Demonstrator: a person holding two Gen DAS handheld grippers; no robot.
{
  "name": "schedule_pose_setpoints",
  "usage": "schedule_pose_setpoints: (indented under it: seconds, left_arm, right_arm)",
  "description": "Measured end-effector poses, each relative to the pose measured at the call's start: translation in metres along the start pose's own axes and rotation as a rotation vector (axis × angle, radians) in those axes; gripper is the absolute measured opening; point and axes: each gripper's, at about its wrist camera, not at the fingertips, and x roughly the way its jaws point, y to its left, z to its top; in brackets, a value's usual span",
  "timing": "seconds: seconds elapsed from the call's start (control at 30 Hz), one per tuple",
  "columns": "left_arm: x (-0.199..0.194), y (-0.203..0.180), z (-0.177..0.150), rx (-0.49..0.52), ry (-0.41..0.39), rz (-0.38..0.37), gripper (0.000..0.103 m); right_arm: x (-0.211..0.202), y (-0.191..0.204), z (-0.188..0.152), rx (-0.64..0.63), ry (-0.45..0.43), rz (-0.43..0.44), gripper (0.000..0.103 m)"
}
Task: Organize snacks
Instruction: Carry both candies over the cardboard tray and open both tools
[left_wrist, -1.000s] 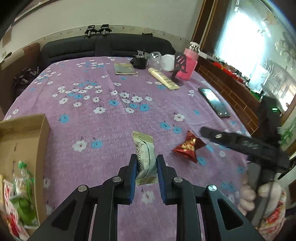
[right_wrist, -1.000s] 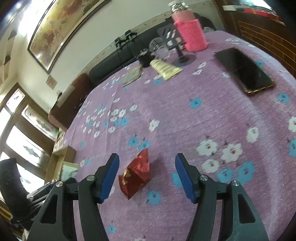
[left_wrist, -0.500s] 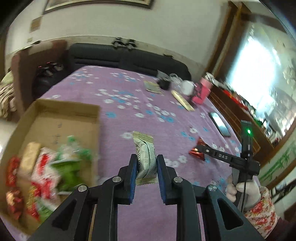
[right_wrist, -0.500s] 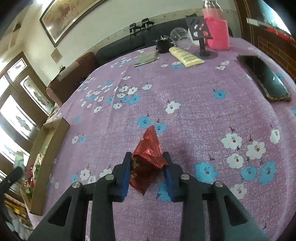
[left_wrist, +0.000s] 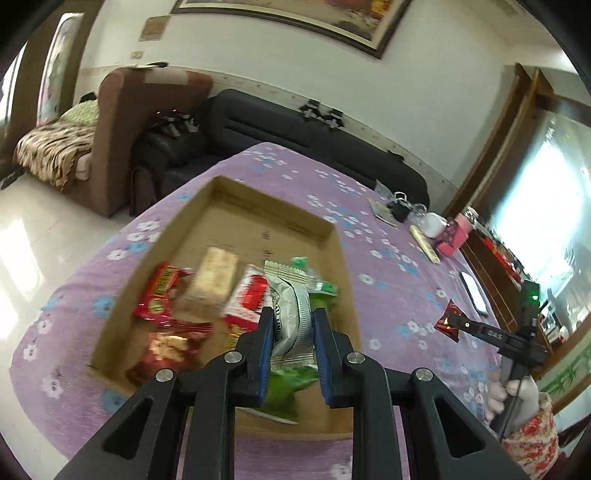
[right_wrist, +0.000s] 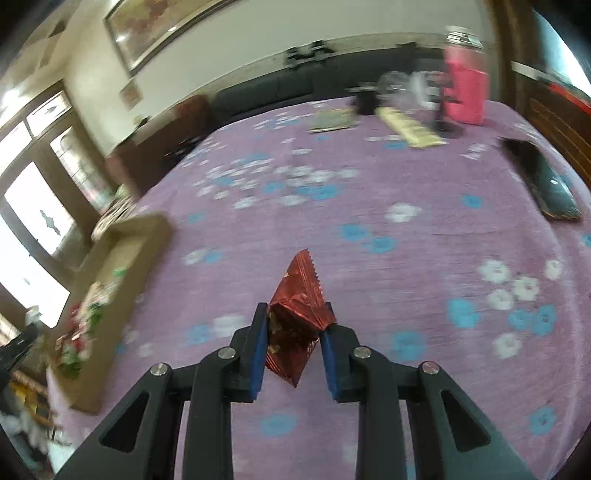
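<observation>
Swung from open tablecloth to above the shallow brown cardboard box (left_wrist: 334, 236), left gripper (left_wrist: 291, 332) clenched on the white crinkled snack packet (left_wrist: 290, 314); right gripper (right_wrist: 293, 345) gripping the red foil packet (right_wrist: 299, 314); best released low, over bare cardboard.

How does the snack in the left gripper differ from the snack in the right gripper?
The white snack packet in the left gripper is pale, long and pillow-shaped; the red foil packet in the right gripper is shiny, dark red and pointed like a triangle. The white snack packet hangs over the cardboard box of snacks; the red foil packet is over the purple flowered tablecloth, with the box off to its left. Both are pinched between blue pads.
</observation>
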Motion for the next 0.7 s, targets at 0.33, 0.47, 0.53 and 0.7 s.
schedule_pose_setpoints:
  seconds: [0.33, 0.47, 0.53, 0.7]
  left_arm:
    - [0.017, 0.009, 0.044, 0.078, 0.003, 0.042, 0.021]
    - [0.036, 0.013, 0.056, 0.095, 0.022, 0.058, 0.021]
    - [0.048, 0.015, 0.062, 0.105, 0.037, 0.077, 0.021]
    - [0.068, 0.023, 0.07, 0.104, 0.062, 0.125, 0.021]
  right_arm:
    - [0.034, 0.152, 0.019, -0.192, 0.083, 0.167, 0.026]
    - [0.06, 0.19, 0.024, -0.213, 0.115, 0.184, 0.026]
    - [0.073, 0.203, 0.029, -0.211, 0.128, 0.189, 0.026]
    - [0.095, 0.219, 0.038, -0.21, 0.145, 0.176, 0.026]
